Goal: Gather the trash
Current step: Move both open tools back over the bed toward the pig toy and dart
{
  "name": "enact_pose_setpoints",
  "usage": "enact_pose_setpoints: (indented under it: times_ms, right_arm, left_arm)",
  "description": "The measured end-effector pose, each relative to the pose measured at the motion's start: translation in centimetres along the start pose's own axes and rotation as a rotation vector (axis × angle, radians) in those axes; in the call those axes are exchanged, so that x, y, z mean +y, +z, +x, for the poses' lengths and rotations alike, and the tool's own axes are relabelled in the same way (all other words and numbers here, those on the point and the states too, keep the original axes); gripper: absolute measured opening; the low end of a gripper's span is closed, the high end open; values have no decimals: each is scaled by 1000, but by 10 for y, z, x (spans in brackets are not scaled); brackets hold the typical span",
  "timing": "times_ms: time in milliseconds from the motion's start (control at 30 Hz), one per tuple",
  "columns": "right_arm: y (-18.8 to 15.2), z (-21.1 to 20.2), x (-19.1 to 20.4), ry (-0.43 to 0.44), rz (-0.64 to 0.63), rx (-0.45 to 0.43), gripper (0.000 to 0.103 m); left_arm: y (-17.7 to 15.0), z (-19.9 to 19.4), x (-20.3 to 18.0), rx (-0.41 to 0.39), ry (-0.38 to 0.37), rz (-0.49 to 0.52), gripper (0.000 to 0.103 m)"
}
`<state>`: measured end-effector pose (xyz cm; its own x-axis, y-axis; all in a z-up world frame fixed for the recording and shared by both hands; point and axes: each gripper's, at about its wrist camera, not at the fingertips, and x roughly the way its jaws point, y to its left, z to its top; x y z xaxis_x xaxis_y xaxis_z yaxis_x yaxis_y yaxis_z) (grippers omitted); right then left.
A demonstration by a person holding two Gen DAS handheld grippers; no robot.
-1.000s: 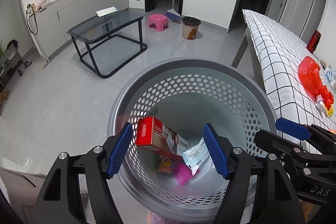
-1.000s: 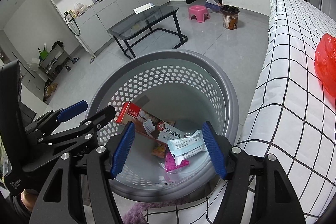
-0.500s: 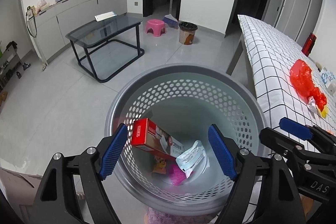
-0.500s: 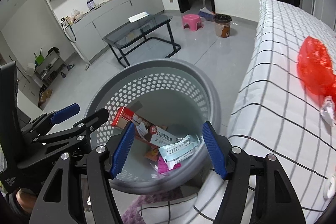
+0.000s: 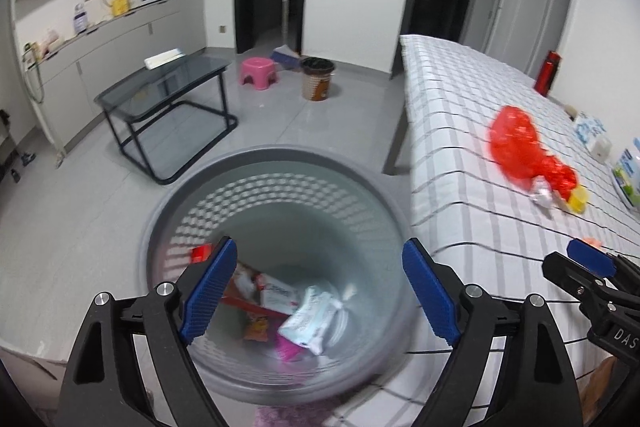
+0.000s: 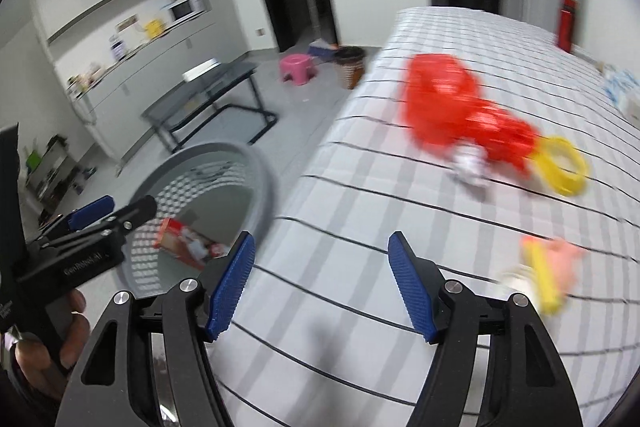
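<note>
The right gripper, jaws apart and empty, is swinging from the basket over the checked table, while the left gripper is hanging open above it.

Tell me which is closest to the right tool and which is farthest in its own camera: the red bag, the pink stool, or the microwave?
1. Red bag: on the checked bed, ahead and right of the right tool.
2. Pink stool: on the floor past the bed's edge, by a bin.
3. Microwave: on the far counter, upper left.
</note>
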<state>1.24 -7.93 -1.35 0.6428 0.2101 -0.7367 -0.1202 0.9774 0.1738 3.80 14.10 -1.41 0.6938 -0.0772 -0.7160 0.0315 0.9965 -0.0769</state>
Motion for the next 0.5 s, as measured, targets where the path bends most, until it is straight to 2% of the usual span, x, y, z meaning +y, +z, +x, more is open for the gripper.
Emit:
enact_pose_setpoints:
  times_ms: [233, 500]
  right_arm:
    - [-14, -35, -67, -128, 101, -40, 66]
    - [-34, -56, -132, -213, 204, -42, 66]
  left_arm:
    - [1, 1, -68, -2, -106, 79, 83]
    - [-1, 2, -139, 14, -197, 155, 83]
